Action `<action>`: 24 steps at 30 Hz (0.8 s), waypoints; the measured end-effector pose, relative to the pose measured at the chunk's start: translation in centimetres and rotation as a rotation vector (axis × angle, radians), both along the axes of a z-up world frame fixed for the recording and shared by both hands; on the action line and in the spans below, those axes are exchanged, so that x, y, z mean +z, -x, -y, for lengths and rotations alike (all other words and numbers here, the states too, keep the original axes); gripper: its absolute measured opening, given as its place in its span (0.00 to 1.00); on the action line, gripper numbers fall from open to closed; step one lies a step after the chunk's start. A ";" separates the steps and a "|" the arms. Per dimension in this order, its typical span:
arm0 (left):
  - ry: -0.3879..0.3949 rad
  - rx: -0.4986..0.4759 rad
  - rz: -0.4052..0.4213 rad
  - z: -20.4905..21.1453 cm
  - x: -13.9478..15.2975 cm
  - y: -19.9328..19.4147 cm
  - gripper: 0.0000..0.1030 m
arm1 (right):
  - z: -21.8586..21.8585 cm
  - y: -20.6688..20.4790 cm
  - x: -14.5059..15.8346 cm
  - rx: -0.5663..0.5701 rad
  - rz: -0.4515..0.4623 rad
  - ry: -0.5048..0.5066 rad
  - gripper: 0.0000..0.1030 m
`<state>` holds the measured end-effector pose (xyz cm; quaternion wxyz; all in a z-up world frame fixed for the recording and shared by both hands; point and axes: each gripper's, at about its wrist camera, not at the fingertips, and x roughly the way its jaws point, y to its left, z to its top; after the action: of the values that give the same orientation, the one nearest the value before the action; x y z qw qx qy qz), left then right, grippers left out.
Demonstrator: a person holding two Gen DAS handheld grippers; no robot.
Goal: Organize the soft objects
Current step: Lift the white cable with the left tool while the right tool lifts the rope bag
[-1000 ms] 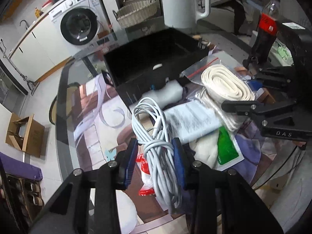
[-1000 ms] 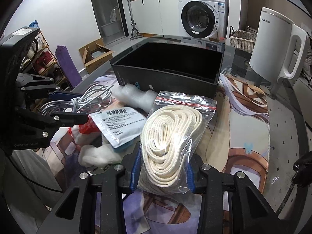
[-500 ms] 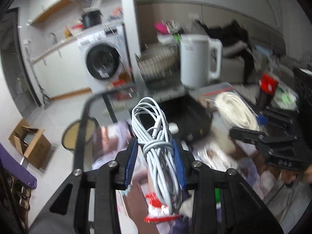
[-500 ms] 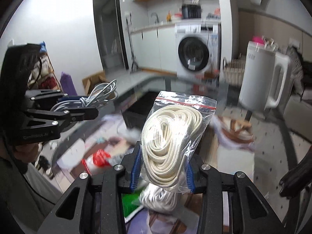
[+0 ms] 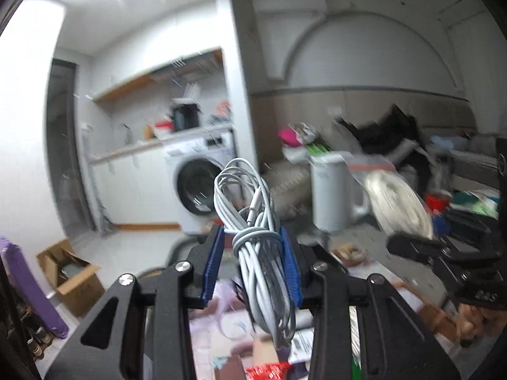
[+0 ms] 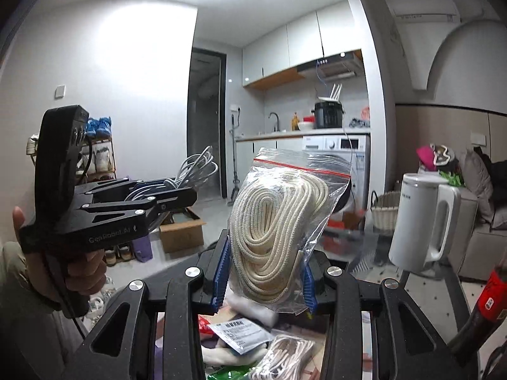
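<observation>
My left gripper (image 5: pixel 252 264) is shut on a coiled grey-white cable (image 5: pixel 253 221) and holds it high above the table; it also shows in the right wrist view (image 6: pixel 177 194) at the left with the cable (image 6: pixel 196 167). My right gripper (image 6: pixel 266 272) is shut on a clear zip bag of cream rope (image 6: pixel 279 221), lifted high; the bag shows blurred in the left wrist view (image 5: pixel 396 202). Below on the table lie a white labelled packet (image 6: pixel 240 332), another rope bag (image 6: pixel 285 357) and a red wrapper (image 5: pixel 269 372).
A white kettle (image 6: pixel 424 221) stands at the right on the table, a wicker basket (image 6: pixel 385 212) behind it. A red-labelled bottle (image 6: pixel 488 304) is at the right edge. A washing machine (image 5: pixel 199 190) and a cardboard box (image 5: pixel 69 272) stand beyond.
Both grippers have risen well above the table with their loads, the views now tilted up toward the room. The black box has dropped out of view.
</observation>
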<state>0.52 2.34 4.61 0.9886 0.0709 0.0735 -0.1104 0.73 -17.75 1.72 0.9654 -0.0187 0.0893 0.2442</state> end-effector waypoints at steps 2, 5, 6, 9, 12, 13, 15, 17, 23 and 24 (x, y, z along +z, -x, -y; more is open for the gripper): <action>-0.004 0.012 0.038 -0.1 0.2 0.6 0.34 | 0.0 0.4 0.2 0.014 0.005 -0.015 0.37; -0.023 0.009 0.053 -0.3 0.1 0.8 0.34 | 0.2 0.7 0.4 0.009 0.018 -0.028 0.37; -0.022 0.004 0.048 -0.5 0.0 0.8 0.34 | 0.2 0.9 0.5 0.006 0.021 -0.027 0.37; -0.020 -0.001 0.040 -0.6 -0.2 0.8 0.34 | 0.3 0.9 0.5 0.004 0.025 -0.029 0.37; -0.021 -0.002 0.042 -0.7 0.0 0.7 0.34 | 0.2 0.8 0.5 0.001 0.027 -0.026 0.37; -0.019 -0.001 0.042 -0.5 0.0 1.0 0.34 | 0.2 0.7 0.3 0.000 0.028 -0.023 0.37; -0.015 -0.002 0.037 -0.3 0.1 0.8 0.34 | 0.1 0.7 0.2 -0.002 0.031 -0.020 0.37; -0.016 -0.002 0.036 0.1 0.2 0.8 0.34 | 0.1 0.6 0.1 -0.008 0.032 -0.019 0.37; -0.017 -0.011 0.027 0.5 0.2 0.3 0.34 | 0.0 0.4 0.3 -0.035 0.036 -0.027 0.37; -0.017 -0.011 0.019 0.5 0.2 0.0 0.34 | 0.1 0.3 0.3 -0.037 0.034 -0.029 0.37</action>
<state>0.54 1.82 4.85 0.9881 0.0805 0.0647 -0.1143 0.39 -17.84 2.05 0.9714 -0.0072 0.0694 0.2270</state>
